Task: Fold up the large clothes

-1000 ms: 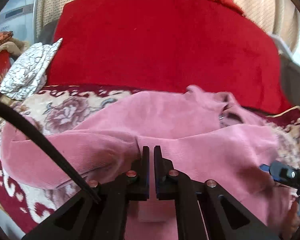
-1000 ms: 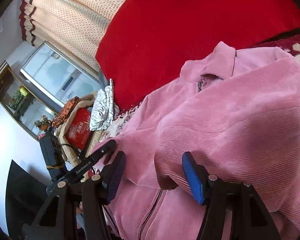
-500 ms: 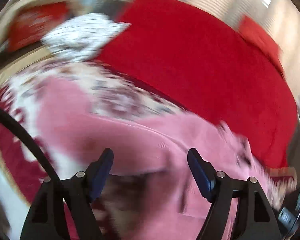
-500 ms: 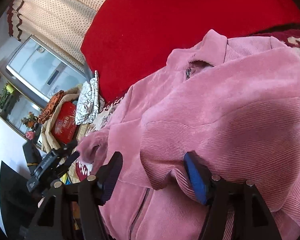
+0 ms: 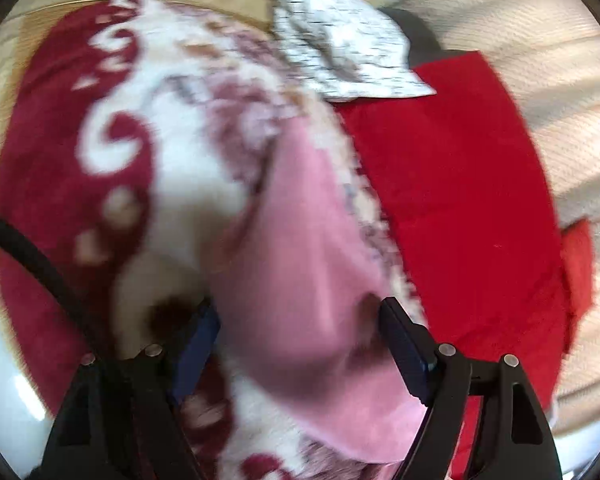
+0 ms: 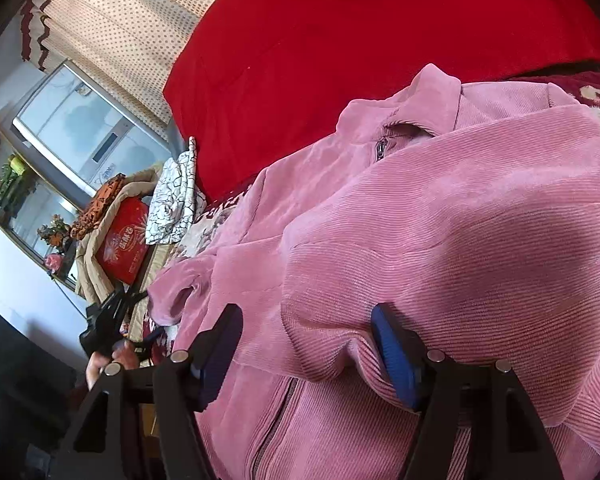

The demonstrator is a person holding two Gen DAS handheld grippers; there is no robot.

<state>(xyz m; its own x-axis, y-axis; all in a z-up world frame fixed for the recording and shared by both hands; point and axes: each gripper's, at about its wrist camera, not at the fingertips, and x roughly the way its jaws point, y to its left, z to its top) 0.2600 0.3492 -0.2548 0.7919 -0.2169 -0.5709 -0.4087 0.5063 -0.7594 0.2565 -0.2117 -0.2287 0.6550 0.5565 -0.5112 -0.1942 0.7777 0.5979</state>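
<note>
My left gripper [image 5: 300, 320], spread, straddles a blurred sleeve [image 5: 296, 248]; my right gripper [image 6: 306, 344], spread, shows the jacket's [image 6: 440, 220] collar [image 6: 404, 96] at 12 o'clock.

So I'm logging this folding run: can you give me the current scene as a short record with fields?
garment: pink corduroy jacket, zipped, one sleeve folded across the front
surface: red and white floral blanket
left claw: open, straddling the pink sleeve; view blurred
right claw: open, over the folded sleeve's edge
backdrop: red cushion
nearby: black and white patterned cloth
</note>
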